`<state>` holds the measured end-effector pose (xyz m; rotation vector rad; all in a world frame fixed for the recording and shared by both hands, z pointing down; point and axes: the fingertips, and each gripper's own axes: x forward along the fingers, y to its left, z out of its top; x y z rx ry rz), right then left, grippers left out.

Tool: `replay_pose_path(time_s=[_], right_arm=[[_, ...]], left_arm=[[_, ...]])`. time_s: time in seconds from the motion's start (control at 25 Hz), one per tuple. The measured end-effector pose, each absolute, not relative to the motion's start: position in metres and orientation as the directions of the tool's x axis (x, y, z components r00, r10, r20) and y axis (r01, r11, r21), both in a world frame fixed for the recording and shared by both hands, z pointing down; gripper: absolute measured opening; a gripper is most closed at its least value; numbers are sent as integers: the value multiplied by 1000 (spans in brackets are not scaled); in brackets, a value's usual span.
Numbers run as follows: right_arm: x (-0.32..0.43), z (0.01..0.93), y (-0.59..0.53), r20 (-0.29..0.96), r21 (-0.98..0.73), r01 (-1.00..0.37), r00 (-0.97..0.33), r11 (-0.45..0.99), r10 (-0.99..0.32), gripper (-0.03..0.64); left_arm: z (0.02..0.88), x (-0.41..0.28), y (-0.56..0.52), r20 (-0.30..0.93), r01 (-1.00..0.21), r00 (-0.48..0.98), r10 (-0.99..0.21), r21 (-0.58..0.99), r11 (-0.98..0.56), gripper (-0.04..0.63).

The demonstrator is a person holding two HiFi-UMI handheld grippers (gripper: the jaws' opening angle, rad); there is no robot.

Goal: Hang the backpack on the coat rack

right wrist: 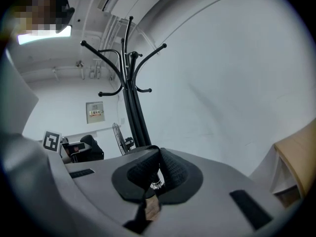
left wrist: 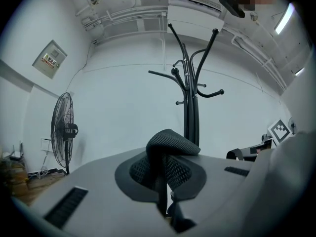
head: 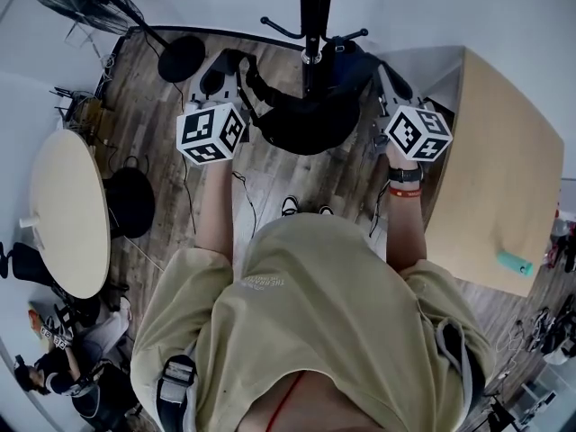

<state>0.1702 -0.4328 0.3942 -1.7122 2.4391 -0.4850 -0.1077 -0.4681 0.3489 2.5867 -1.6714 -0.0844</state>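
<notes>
The black backpack (head: 301, 115) hangs between my two grippers, right in front of the coat rack's pole (head: 315, 25). My left gripper (head: 232, 72) is shut on a black mesh shoulder strap (left wrist: 170, 144), which bulges up out of the closed jaws (left wrist: 165, 181). At the bag's other side, my right gripper (head: 385, 79) is shut on the other mesh strap (right wrist: 160, 164); a small metal piece shows in the folds there. The coat rack (left wrist: 190, 98) stands straight ahead with its curved hooks above strap height. In the right gripper view the coat rack (right wrist: 129, 93) stands to the left of centre.
A standing fan (left wrist: 63, 132) is left of the rack by the white wall. A round table (head: 67, 210) lies to my left and a wooden table (head: 504, 178) to my right. A cable (head: 184, 187) trails across the wooden floor. Someone else (head: 54, 376) is at the lower left.
</notes>
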Motion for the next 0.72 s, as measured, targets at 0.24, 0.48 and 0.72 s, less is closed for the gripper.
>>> replay_pose_path(time_s=[0.24,0.48,0.72], right_arm=[[192,394,-444,73,-363,-894,-307,262,-949,17],[215,403,-453,86,-397,-895,-258,205,-962,17],[224,435,-455,149,-406,-901,-226,149,-963,17]], left_arm=[[341,-131,-490,-26,-925,372,-928,78,-373,23],[353,-159,-504,-3,-944,310,-951,118,-308,23],[389,-169,-509,64,-950,297,-953,117,-289,23]])
